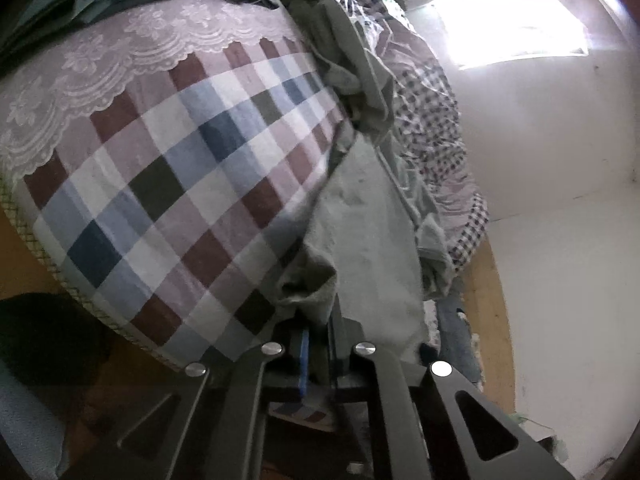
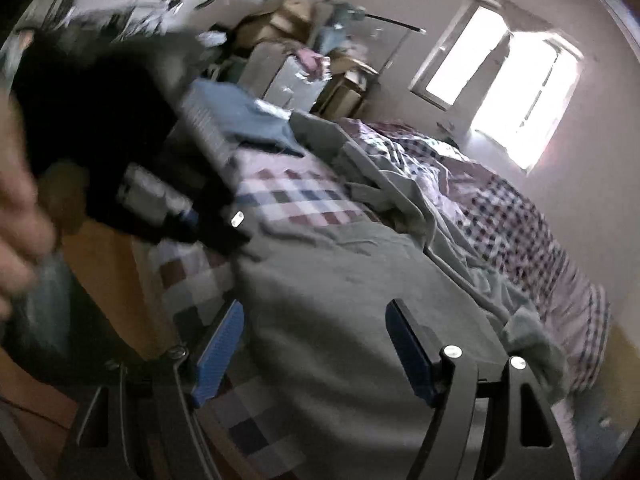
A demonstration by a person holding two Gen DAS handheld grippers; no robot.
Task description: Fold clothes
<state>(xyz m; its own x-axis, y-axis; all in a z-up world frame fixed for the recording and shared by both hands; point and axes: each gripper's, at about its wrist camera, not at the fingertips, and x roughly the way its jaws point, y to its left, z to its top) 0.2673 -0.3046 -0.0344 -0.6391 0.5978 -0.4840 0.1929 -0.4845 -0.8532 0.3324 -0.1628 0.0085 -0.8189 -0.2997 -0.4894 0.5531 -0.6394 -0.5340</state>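
Left gripper point(image 1: 316, 344): jaws closed on a bunched edge of the grey-green garment point(image 1: 368, 216). The cloth is pinched between the blue pads point(image 1: 305, 360) and rises in a crumpled fold just ahead of them.

Right gripper point(image 2: 316, 344): jaws stand wide apart, blue pads point(image 2: 218, 354) clear of one another, nothing pressed between them. It hangs over the near part of the same garment point(image 2: 340, 304); contact with the cloth cannot be confirmed, as the view is motion-blurred.

Garment location: spread largely flat on the bed, on top of the large-check bedspread point(image 1: 172, 184) in maroon, blue, white and dark squares. Its far end runs into a rumpled heap beside a small-check quilt point(image 2: 512, 224) that lies along the window side of the bed.

Other items: a lace-trimmed cover point(image 1: 120, 64) lies over the bedspread's upper end. A window point(image 2: 508, 92) is bright and overexposed. Boxes and bags point(image 2: 304, 52) are stacked at the head of the bed. A blurred hand point(image 2: 20, 240) shows at the left edge of the right wrist view.

Writing and labels: none legible in either view.
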